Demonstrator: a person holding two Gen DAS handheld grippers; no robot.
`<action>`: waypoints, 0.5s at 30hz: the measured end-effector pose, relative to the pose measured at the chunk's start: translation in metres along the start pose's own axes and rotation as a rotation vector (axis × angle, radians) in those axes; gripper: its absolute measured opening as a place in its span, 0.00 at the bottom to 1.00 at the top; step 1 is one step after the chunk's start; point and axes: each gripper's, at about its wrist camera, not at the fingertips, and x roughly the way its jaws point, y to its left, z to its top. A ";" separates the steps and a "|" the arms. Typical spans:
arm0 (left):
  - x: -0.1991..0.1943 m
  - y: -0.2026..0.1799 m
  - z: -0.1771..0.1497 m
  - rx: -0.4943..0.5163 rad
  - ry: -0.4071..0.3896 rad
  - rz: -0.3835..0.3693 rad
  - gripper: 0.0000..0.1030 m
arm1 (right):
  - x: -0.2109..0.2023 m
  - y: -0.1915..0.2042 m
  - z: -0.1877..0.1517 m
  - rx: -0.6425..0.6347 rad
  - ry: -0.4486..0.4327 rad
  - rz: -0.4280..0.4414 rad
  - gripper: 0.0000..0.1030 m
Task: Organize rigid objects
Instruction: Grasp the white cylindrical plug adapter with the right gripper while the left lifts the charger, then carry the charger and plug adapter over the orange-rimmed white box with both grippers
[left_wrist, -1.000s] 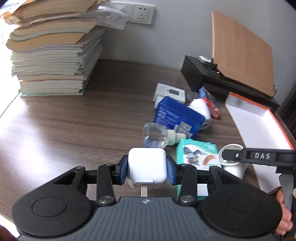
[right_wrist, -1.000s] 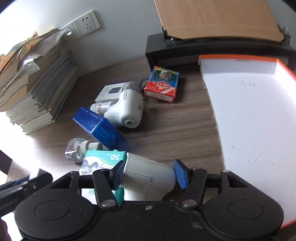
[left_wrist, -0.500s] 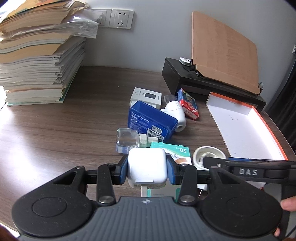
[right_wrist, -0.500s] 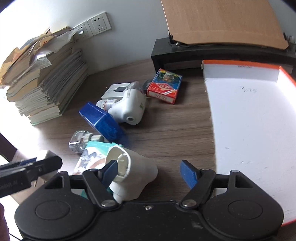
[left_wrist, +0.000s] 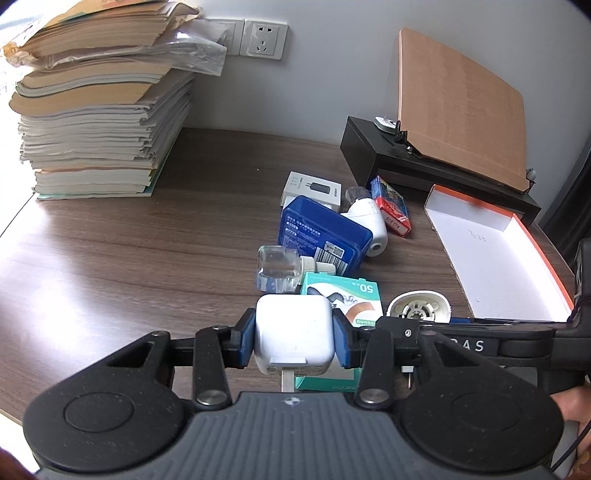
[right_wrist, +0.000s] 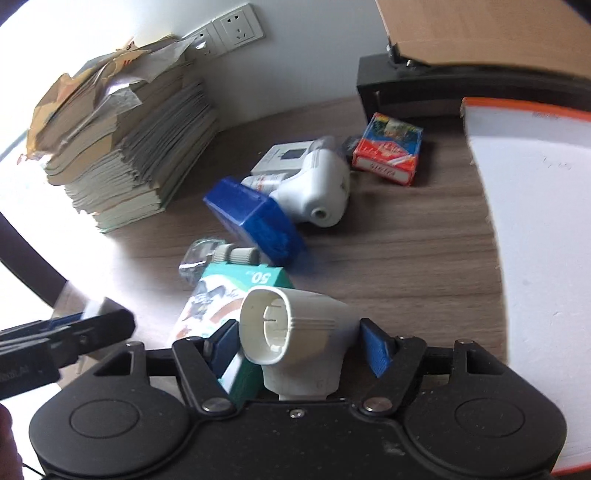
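My left gripper (left_wrist: 294, 341) is shut on a white cube charger (left_wrist: 293, 325), held just above the wooden table (left_wrist: 147, 258). My right gripper (right_wrist: 299, 345) has a white socket fitting (right_wrist: 291, 325) between its blue pads (right_wrist: 375, 350). Its jaws are closing, a thin gap still shows on the right side, and the fitting's open round end faces the camera. In the left wrist view the fitting (left_wrist: 419, 308) and the right gripper's black finger show at lower right. A white tray with an orange rim (left_wrist: 517, 229) (right_wrist: 480, 107) lies to the right.
A teal box marked 50 (left_wrist: 343, 295), a clear bottle (left_wrist: 277, 267), a blue box (right_wrist: 255, 218), a white handheld device (right_wrist: 317, 188), a red card pack (right_wrist: 388, 147) and a small white carton (left_wrist: 312, 190) clutter the middle. Stacked books (left_wrist: 99, 110) stand far left, a black stand (left_wrist: 369, 147) at the back.
The right gripper let go of the white fitting and its jaws spread. The fitting turned its open end toward the camera, and the jaws have since narrowed. The left gripper still holds the charger.
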 end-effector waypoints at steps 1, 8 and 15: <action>0.000 -0.001 0.001 0.001 -0.001 -0.003 0.41 | -0.003 0.000 -0.001 -0.010 -0.009 -0.017 0.80; 0.002 -0.023 0.011 0.019 -0.020 -0.044 0.41 | -0.046 -0.009 0.009 -0.023 -0.125 -0.074 0.80; 0.011 -0.076 0.032 0.075 -0.037 -0.134 0.41 | -0.106 -0.044 0.030 -0.012 -0.243 -0.230 0.80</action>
